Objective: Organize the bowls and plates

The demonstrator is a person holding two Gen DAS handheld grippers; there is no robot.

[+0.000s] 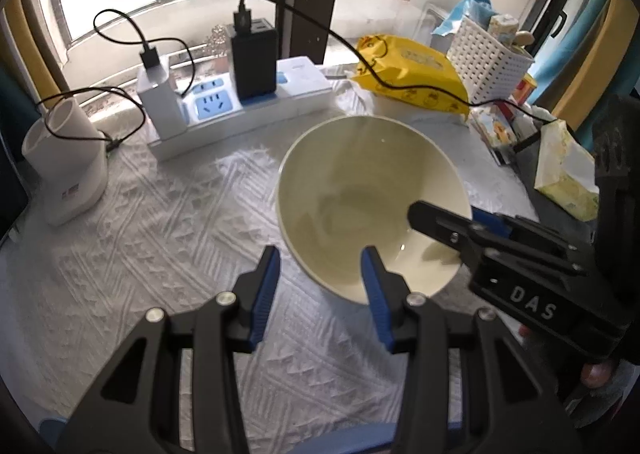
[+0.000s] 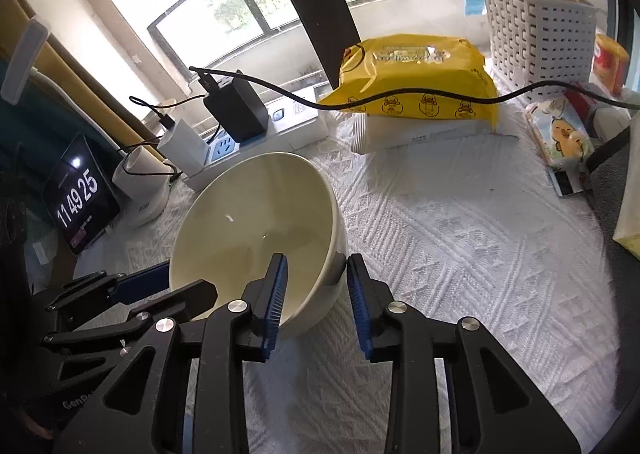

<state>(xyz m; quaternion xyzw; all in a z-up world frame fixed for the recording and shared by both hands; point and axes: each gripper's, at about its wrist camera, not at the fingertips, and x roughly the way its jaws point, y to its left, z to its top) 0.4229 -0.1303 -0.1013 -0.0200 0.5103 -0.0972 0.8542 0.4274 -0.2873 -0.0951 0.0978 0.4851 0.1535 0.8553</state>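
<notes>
Two tongs straddle one bowl's rim

The cream glazed ceramic bowl (image 2: 256,238) sits on the white embossed cloth of the counter (image 2: 460,254), before the white power strip (image 1: 240,109). The left tongs (image 1: 320,294) and right tongs (image 2: 316,294) each straddle its rim part-open, pads not visibly pressing. Glaze is slick: I'd close squarely on the rim before lifting, keeping both sides level.

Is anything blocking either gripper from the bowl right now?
Nothing visible. The bowl wall already sits between the fingers of the left gripper and the right gripper; the black cable runs behind.
</notes>
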